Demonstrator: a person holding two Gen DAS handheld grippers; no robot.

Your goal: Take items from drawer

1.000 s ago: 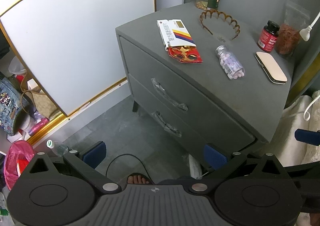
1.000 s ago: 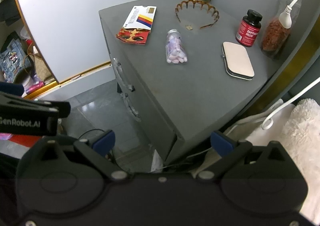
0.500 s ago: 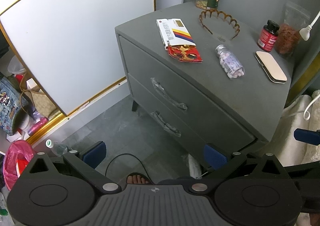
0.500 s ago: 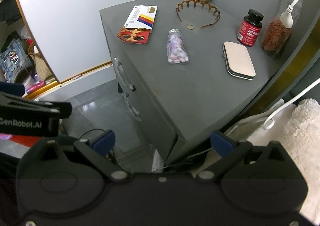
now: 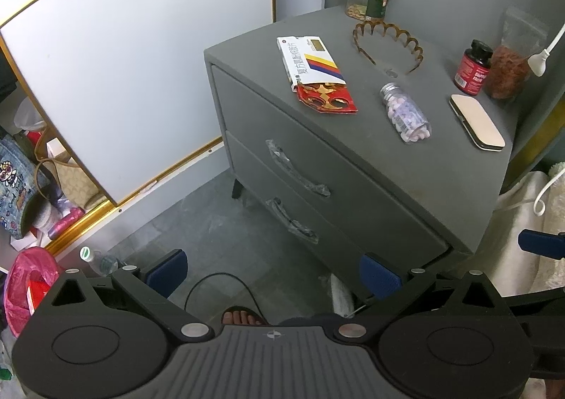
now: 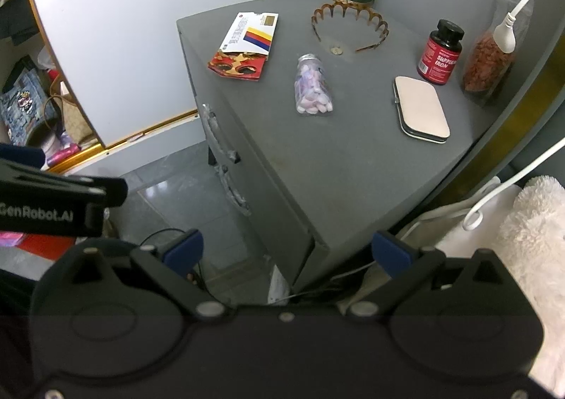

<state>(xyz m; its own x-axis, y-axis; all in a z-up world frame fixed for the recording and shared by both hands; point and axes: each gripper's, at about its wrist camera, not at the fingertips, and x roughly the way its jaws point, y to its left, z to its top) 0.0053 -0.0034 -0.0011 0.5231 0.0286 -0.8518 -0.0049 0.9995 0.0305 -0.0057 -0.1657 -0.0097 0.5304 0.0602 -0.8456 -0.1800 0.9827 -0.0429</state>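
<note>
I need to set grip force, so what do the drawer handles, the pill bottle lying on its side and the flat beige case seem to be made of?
Drawer handles: probably metal bars, wrapped in crinkled clear plastic film. Pill bottle: clear glass or hard plastic, glossy, with a silvery cap that looks metallic. Beige case: matte, perhaps faux leather, with a dark rim and small clasp.

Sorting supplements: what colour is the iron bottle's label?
Red, on a black bottle; clearest in the right wrist view.
</note>
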